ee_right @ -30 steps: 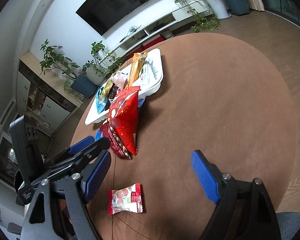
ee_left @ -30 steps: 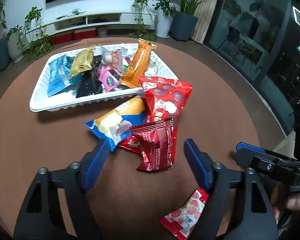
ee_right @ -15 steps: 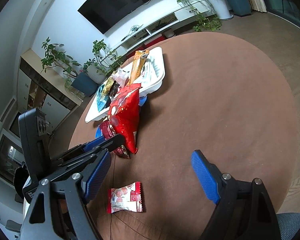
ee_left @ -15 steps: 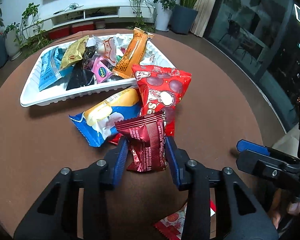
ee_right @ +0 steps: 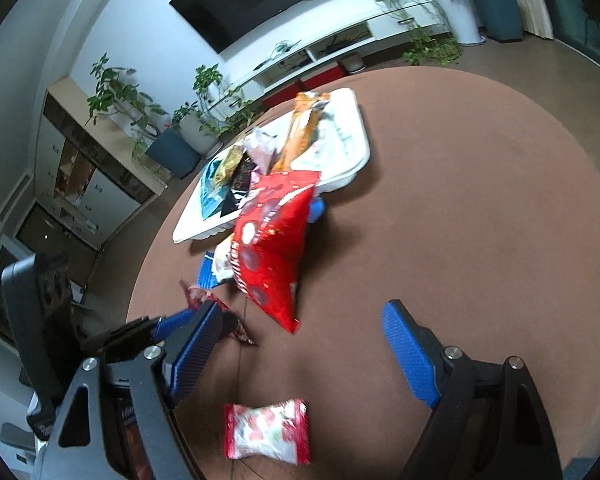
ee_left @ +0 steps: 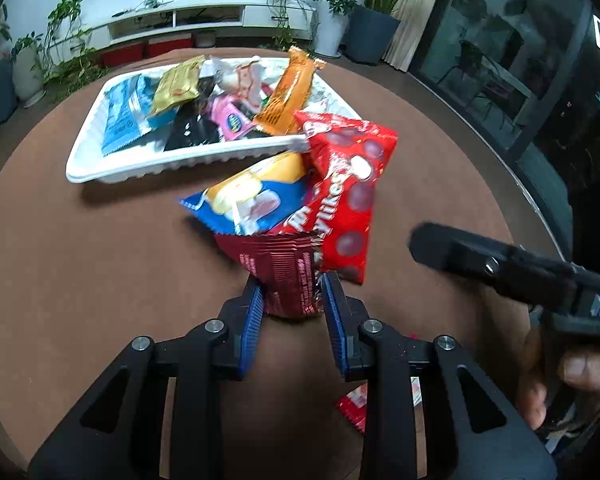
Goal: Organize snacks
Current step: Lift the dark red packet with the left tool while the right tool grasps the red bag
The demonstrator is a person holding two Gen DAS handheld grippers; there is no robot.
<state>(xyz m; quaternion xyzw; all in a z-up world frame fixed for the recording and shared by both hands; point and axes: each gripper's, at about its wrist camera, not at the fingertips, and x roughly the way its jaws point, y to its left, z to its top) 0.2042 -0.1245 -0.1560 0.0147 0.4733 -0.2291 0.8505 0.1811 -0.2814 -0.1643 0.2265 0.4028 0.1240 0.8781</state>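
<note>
My left gripper [ee_left: 292,300] is shut on a dark red snack packet [ee_left: 284,268] and holds its near end just above the round brown table [ee_left: 80,260]. A big red bag [ee_left: 348,192] and a blue and yellow packet [ee_left: 252,200] lie behind it, against the white tray [ee_left: 180,160] filled with several snacks. My right gripper [ee_right: 300,352] is open and empty above the table; it also shows in the left wrist view at the right [ee_left: 500,260]. A small red and white candy packet [ee_right: 268,432] lies just below it.
The table edge curves close on the right [ee_right: 580,160]. Potted plants [ee_left: 364,20], a white TV shelf [ee_left: 180,20] and a wooden cabinet [ee_right: 92,152] stand beyond the table.
My left gripper moved forward and closed on the dark red packet, lifting its near end. The right gripper shifted slightly and stayed open.
</note>
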